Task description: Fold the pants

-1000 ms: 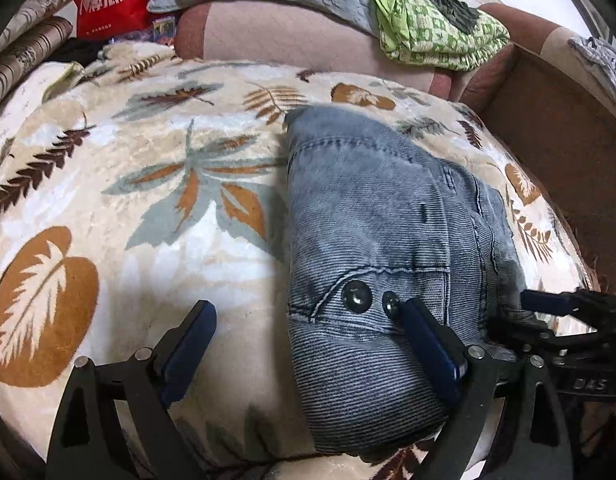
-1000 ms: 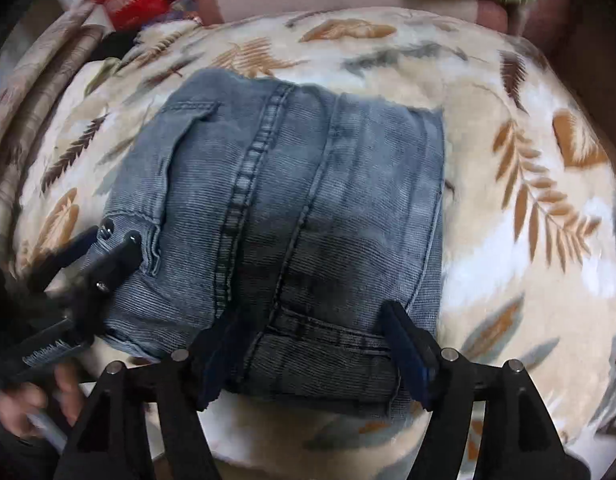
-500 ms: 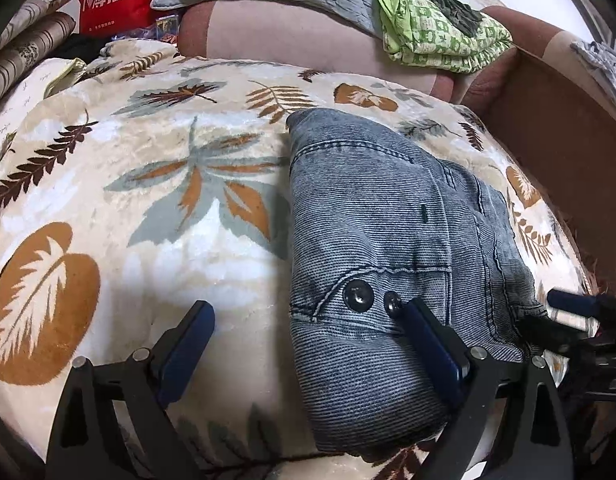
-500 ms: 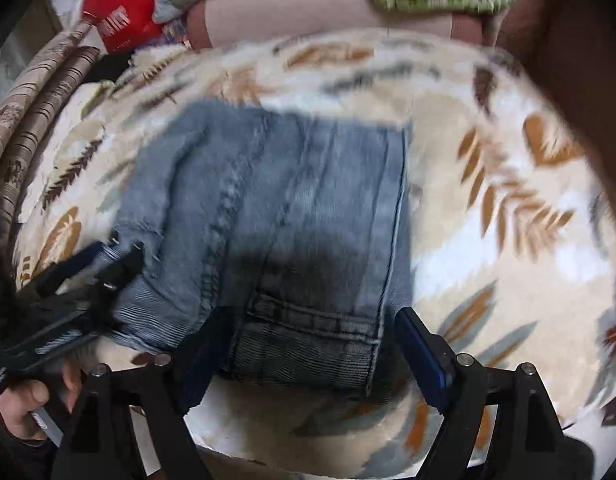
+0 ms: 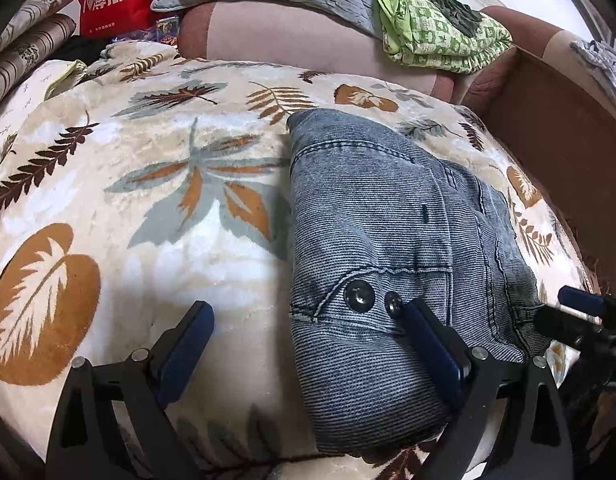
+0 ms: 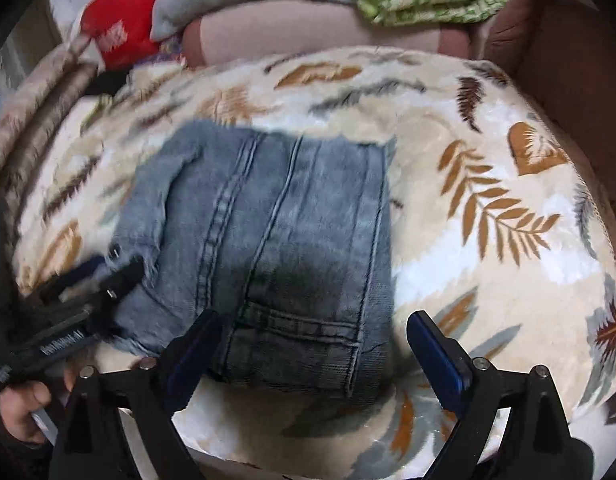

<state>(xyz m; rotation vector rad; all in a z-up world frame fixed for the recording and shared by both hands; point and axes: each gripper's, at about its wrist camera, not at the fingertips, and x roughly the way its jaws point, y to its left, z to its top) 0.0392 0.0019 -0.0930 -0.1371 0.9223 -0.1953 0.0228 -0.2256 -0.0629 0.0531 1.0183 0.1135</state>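
Pants (image 5: 387, 248) lie folded into a thick denim packet on the leaf-print blanket (image 5: 148, 184), toward its right half, with the sofa back (image 5: 292, 40) beyond. The packet's long axis runs away from both cameras, from the near blanket edge toward the sofa.

In the left wrist view the left hand-held gripper (image 5: 308, 344) is spread wide and holds nothing: its right finger lies over the near denim beside the two snaps (image 5: 359, 298), whether touching I cannot tell, and its left finger hangs over bare blanket. The packet thus sits ahead and to the right of this tool, its left edge between the fingers.

In the right wrist view the right hand-held gripper (image 6: 311, 356) is equally wide and empty. Its left finger overlaps the near hem of the pants (image 6: 276, 248), its right finger stands off the packet's right edge over blanket. This tool faces the packet more squarely, so I judge it the better placed for any last tuck, though both are about equally near. The picture is blurred, so contact is uncertain.

Open room is ample on the left of the packet and fair on the right; the near hem lies close to the blanket's front edge, where a pull toward the person could drag it off. Folding looks nearly or fully done.
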